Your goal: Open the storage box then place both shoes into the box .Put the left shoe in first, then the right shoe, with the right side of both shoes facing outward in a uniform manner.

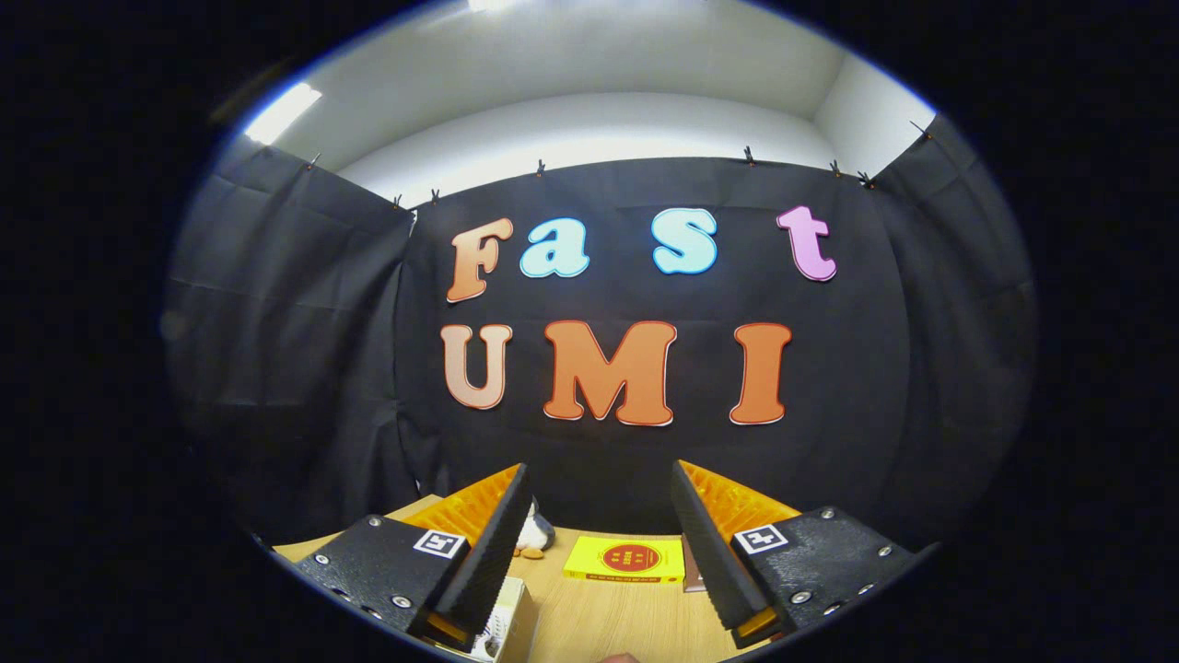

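The hand-held gripper point(599, 543) stands wide open, holding nothing, above a smooth wood-grain counter point(608, 622); a flat yellow rectangular book point(624, 559) lies beyond its ribbed fingers point(488, 552).

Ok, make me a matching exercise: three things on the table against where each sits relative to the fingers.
1 yellow booklet
2 small toy
3 pale box

a beside the left finger's base
b flat on the table, ahead between both fingers
c at the left finger's tip

Pairs: 1-b; 2-c; 3-a.
The gripper has its fingers open, holding nothing.
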Demonstrator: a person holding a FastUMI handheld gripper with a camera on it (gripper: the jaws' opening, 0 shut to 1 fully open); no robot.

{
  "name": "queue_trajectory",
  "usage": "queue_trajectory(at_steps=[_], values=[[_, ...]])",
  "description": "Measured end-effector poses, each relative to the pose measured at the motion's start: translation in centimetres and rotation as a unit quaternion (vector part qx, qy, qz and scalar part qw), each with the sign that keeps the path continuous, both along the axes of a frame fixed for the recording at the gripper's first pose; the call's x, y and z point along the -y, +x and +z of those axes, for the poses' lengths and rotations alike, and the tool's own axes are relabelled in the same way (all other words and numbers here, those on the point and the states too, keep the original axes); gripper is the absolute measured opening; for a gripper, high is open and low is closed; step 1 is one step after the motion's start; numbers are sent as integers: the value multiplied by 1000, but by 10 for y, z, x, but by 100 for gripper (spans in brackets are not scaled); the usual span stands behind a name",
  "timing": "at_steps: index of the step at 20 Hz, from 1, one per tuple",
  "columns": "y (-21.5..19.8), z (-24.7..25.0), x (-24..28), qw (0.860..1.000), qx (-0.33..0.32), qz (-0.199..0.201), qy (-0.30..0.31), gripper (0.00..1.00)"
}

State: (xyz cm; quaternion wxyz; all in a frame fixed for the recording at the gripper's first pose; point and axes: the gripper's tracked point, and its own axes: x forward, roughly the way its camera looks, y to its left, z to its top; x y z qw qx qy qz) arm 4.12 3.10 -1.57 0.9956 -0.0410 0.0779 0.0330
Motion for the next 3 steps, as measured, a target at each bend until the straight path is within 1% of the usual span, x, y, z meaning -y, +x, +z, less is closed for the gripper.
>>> queue_trajectory(at_steps=[1, 3], values=[[1, -1, 0, 1000, 6, 4, -2, 91], [-2, -4, 3, 1000, 14, 1, -6, 95]])
